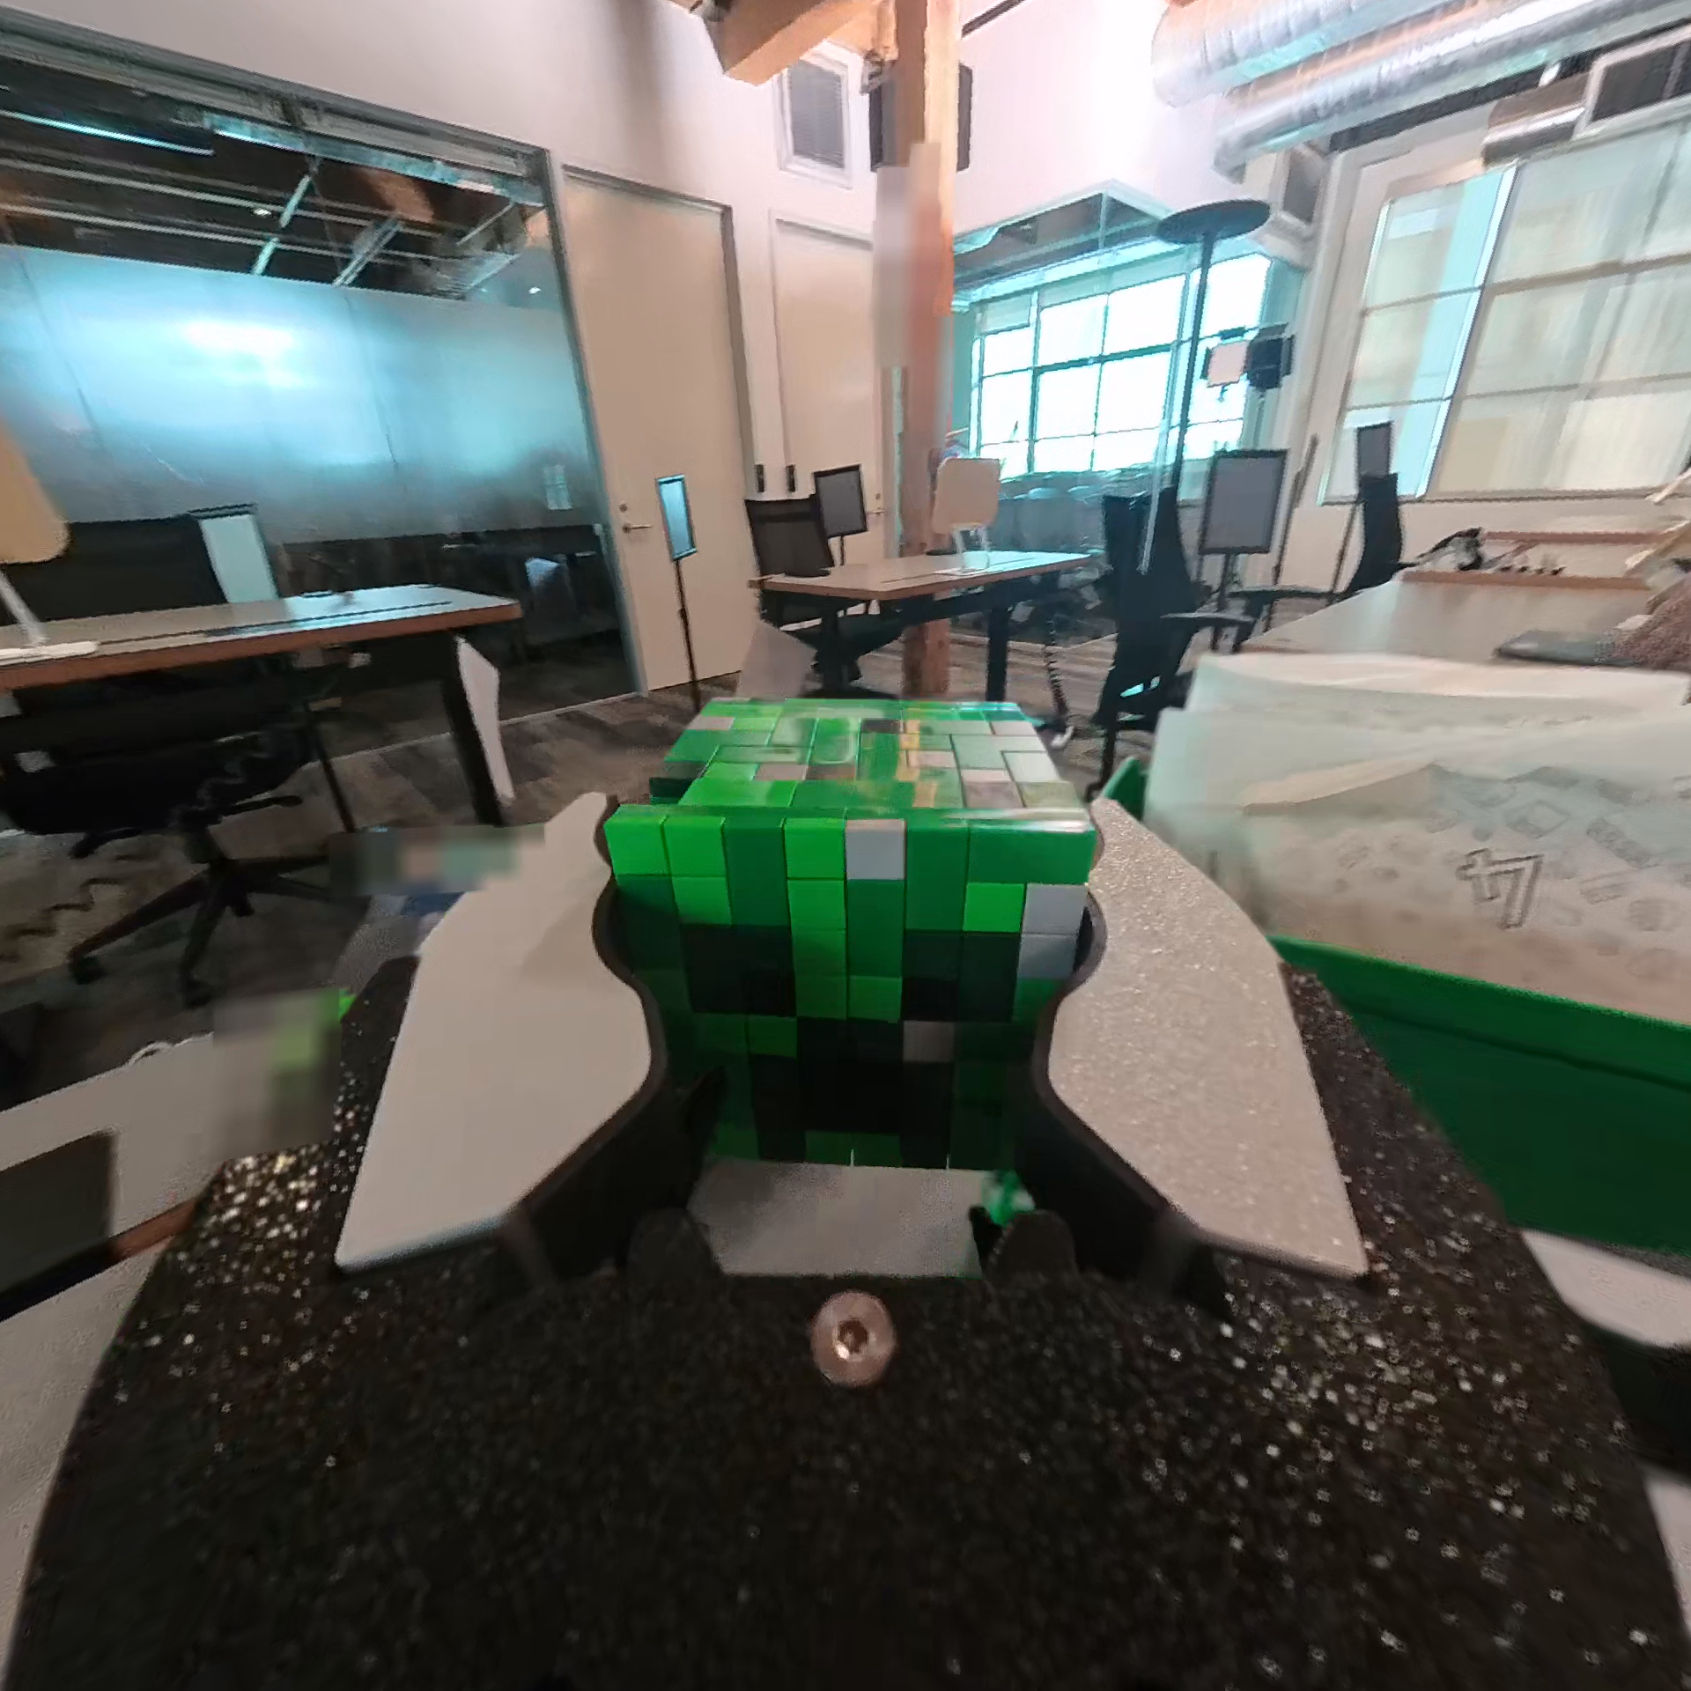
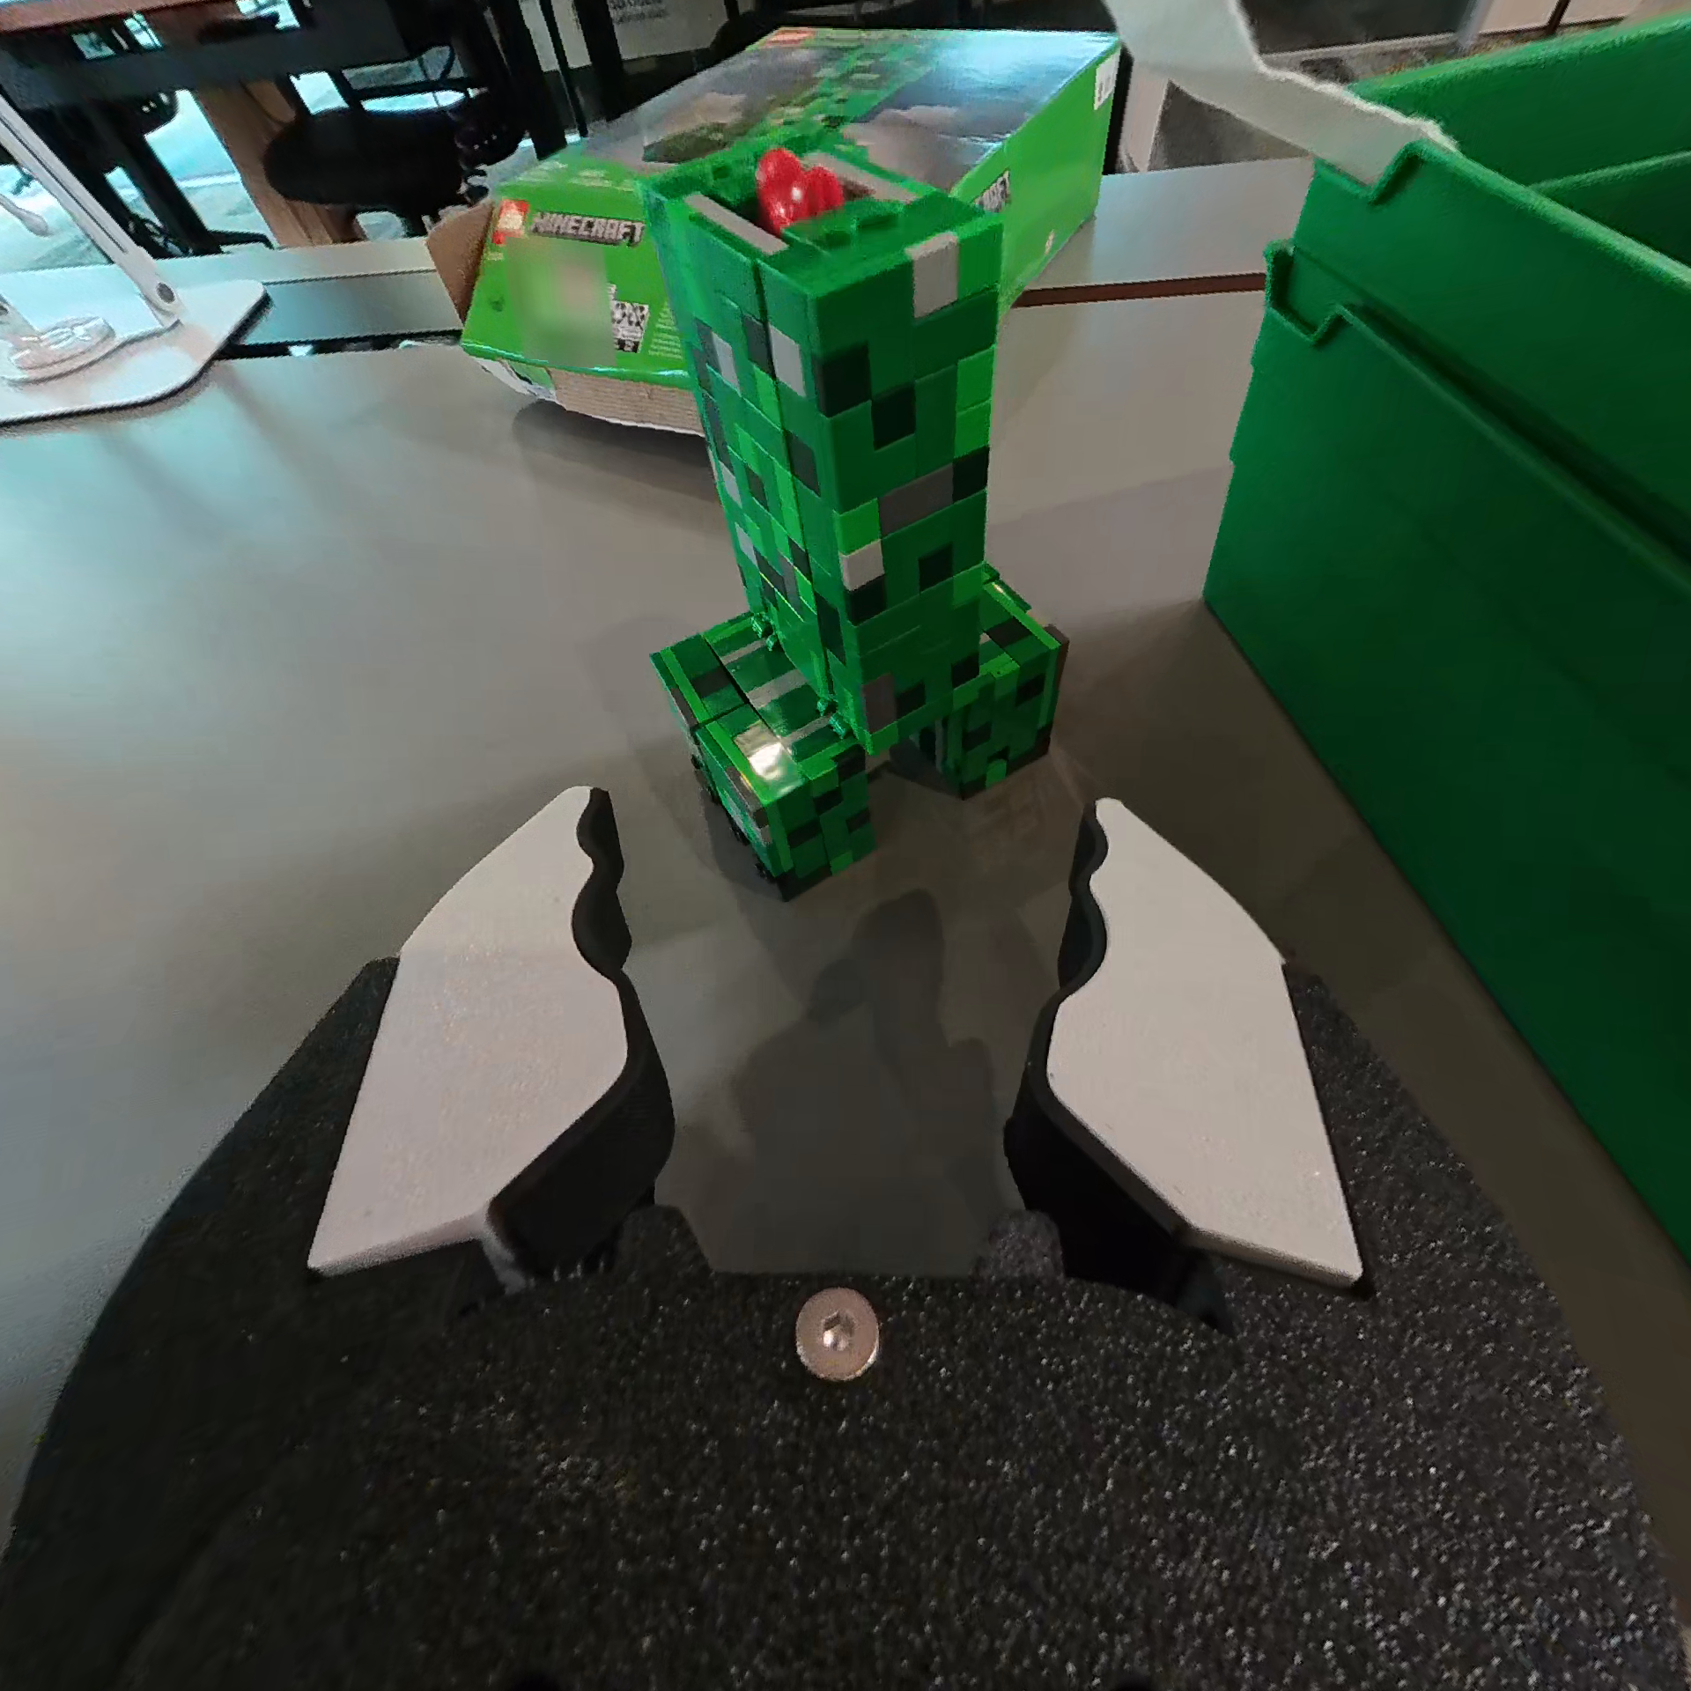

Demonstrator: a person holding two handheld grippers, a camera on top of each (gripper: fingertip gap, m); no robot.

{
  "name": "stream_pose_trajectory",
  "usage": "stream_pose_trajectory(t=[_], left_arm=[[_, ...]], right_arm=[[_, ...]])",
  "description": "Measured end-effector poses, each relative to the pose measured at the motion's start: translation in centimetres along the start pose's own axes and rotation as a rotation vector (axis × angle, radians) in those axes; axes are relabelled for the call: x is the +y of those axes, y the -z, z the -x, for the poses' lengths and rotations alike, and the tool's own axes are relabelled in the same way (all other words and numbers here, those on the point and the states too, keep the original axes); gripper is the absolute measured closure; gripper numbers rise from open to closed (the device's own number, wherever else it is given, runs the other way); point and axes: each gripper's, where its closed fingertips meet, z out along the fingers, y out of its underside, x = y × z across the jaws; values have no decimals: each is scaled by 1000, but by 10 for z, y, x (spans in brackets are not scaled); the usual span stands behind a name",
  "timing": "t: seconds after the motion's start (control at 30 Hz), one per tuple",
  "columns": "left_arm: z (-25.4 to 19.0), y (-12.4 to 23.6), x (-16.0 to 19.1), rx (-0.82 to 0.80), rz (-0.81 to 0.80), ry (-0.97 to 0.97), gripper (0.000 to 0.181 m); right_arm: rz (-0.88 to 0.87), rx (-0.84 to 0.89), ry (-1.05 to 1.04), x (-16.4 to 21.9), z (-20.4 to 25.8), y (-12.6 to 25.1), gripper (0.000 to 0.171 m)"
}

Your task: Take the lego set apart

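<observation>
i have the left hand-held gripper (image 1: 846,924) clamped on the green cube head (image 1: 851,952), lifted off. right hand-held gripper (image 2: 846,878) spread, empty, near the headless body (image 2: 851,512) standing on the table (image 2: 320,640).

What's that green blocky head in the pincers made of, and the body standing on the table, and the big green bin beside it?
The head and body look like glossy hard plastic bricks: sharp seams and bright glints on the tiles. The green bin seems moulded plastic with a duller, matte sheen and rounded stepped edges. The table looks like smooth grey laminate, though that is less certain.
</observation>
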Motion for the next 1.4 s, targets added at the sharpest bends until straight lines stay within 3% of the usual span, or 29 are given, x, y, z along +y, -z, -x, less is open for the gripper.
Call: stream_pose_trajectory(t=[0.27, 0.57, 0.83, 1.07, 1.23, 1.4], left_arm=[[74, 71, 78, -25, 178, -31, 90], [106, 143, 184, 56, 515, -51, 90], [120, 171, 196, 94, 577, -105, 90], [128, 180, 200, 106, 609, -120, 83], [133, 187, 202, 154, 636, -47, 71], [132, 192, 193, 253, 586, 13, 70]], right_arm=[[-33, -17, 51, -9, 15, 6, 78], [-49, -112, 133, -13, 54, 8, 77], [-114, -360, 263, -19, 132, 8, 79], [-69, -688, 362, -19, 210, -29, 82], [-135, -822, 409, -31, 242, -64, 83], [-251, -947, 409, -35, 255, -73, 86]])
